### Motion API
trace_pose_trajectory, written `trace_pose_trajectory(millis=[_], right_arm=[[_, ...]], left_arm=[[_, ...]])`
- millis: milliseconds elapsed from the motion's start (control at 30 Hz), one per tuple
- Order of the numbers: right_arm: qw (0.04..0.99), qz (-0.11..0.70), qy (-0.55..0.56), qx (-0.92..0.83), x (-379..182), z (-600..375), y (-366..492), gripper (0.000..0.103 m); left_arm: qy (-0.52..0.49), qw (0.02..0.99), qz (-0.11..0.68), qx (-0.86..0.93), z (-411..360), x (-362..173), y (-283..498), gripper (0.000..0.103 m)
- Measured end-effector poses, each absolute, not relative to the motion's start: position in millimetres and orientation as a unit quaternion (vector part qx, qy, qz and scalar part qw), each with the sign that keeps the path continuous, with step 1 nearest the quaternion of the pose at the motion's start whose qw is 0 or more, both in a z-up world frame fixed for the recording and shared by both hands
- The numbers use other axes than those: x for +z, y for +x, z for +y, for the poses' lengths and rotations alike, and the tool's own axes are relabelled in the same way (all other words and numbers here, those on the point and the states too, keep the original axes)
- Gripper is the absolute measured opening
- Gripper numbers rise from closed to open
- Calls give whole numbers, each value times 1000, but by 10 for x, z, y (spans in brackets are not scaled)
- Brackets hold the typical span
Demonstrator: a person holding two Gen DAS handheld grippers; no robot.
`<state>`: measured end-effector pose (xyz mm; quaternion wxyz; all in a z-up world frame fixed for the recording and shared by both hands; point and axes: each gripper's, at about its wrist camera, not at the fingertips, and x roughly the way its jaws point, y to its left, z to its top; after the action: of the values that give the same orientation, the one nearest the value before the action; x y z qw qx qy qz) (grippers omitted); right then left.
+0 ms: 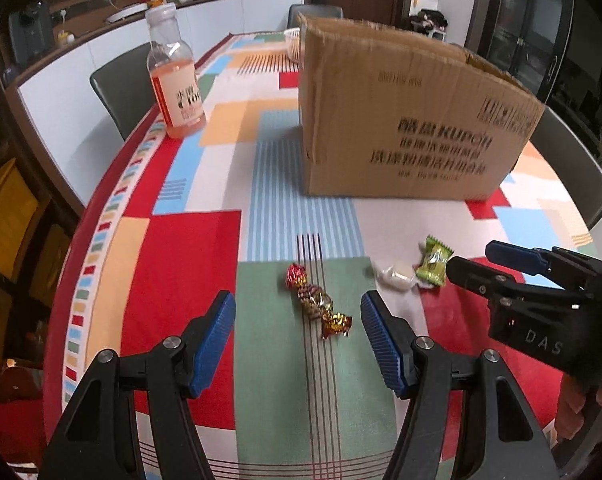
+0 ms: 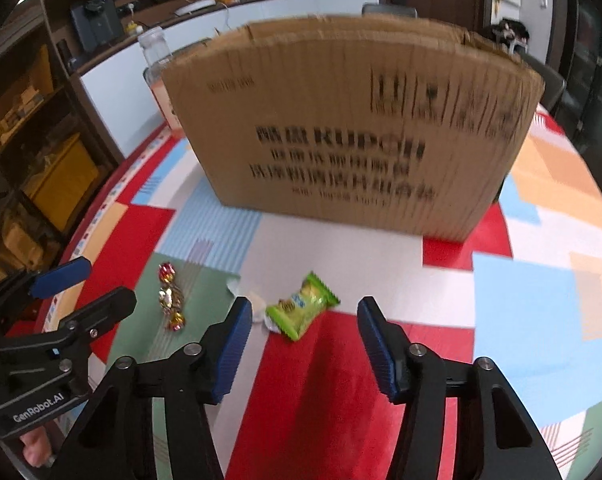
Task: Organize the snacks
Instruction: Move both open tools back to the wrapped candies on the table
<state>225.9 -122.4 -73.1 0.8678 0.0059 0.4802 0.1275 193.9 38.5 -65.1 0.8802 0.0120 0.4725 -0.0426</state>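
A gold-and-red foil candy (image 1: 317,302) lies on the green patch of the tablecloth, between and just ahead of my open left gripper (image 1: 299,312); it also shows in the right wrist view (image 2: 169,298). A green snack packet (image 2: 303,306) lies just ahead of my open right gripper (image 2: 303,320), partly over a white wrapped candy (image 2: 257,304). In the left wrist view the green packet (image 1: 433,262) and the white candy (image 1: 395,276) lie right of the foil candy, with the right gripper (image 1: 467,258) beside them. A cardboard box (image 1: 405,120) stands behind.
A plastic bottle with orange drink (image 1: 175,76) stands at the table's left edge. A white basket (image 1: 293,42) sits behind the box. Dark chairs (image 1: 121,88) ring the table (image 1: 189,260). The box (image 2: 353,132) fills the right wrist view's middle.
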Motion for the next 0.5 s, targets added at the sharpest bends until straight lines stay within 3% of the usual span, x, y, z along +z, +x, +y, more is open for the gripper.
trace_pose_trajectory(millis=[133, 333, 500], right_arm=[[857, 501, 19, 121, -863, -1252, 2311, 49], [853, 505, 41, 121, -937, -1262, 2371, 48], [852, 507, 48, 119, -976, -1240, 2446, 43]], left_arm=[[8, 875, 481, -47, 379, -738, 1972, 64], [5, 873, 485, -51, 381, -825, 2043, 64], [4, 869, 492, -52, 357, -907, 2106, 56]])
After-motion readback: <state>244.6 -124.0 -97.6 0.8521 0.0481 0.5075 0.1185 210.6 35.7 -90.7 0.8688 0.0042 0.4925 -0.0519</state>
